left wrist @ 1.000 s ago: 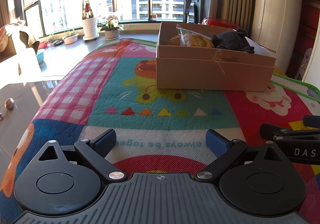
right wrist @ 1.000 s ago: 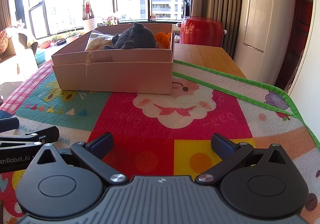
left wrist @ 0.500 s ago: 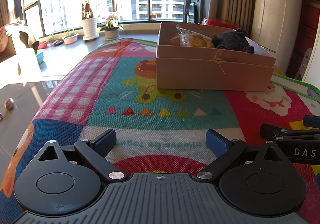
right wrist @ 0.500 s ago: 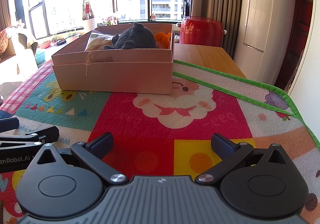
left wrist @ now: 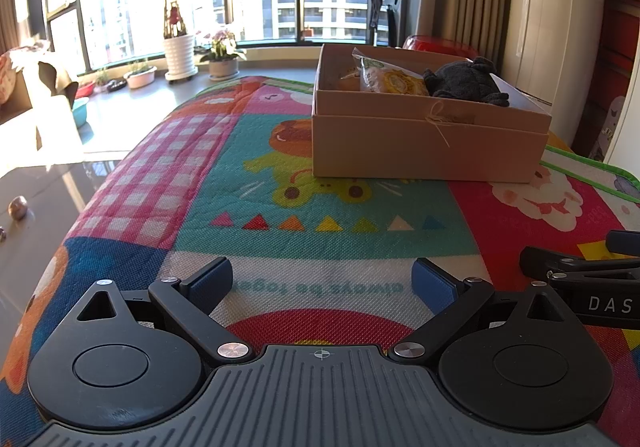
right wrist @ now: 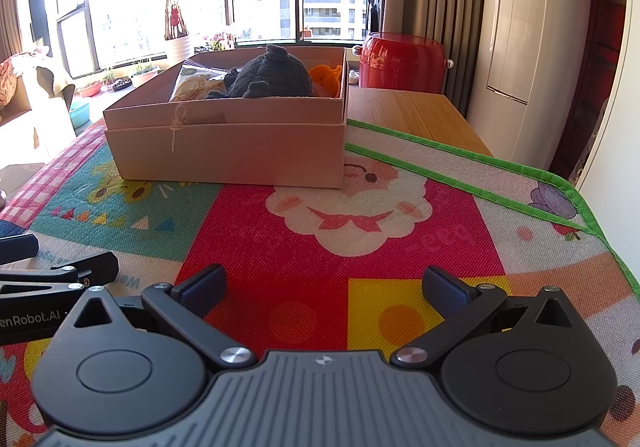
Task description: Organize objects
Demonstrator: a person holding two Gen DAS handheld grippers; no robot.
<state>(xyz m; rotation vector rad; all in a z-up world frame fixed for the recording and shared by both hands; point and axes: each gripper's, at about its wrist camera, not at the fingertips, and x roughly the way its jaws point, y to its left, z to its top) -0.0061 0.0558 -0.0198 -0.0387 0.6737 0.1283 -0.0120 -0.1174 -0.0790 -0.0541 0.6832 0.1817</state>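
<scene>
A tan cardboard box (left wrist: pixel 424 151) stands on the colourful play mat (left wrist: pixel 320 239), also in the right wrist view (right wrist: pixel 232 151). It holds a dark grey plush toy (right wrist: pixel 272 77), a clear snack bag (left wrist: pixel 390 79) and an orange thing (right wrist: pixel 326 77). My left gripper (left wrist: pixel 322 281) is open and empty, low over the mat's near part, well short of the box. My right gripper (right wrist: pixel 324 285) is open and empty, beside the left one, over the red patch. Each gripper shows at the edge of the other's view.
A red pot (right wrist: pixel 402 61) stands on the wooden table top (right wrist: pixel 416 115) behind the box. The mat's green edge (right wrist: pixel 460 155) runs along the right. Potted plants (left wrist: pixel 178 51) stand at the window. The floor lies to the left beyond the mat's edge.
</scene>
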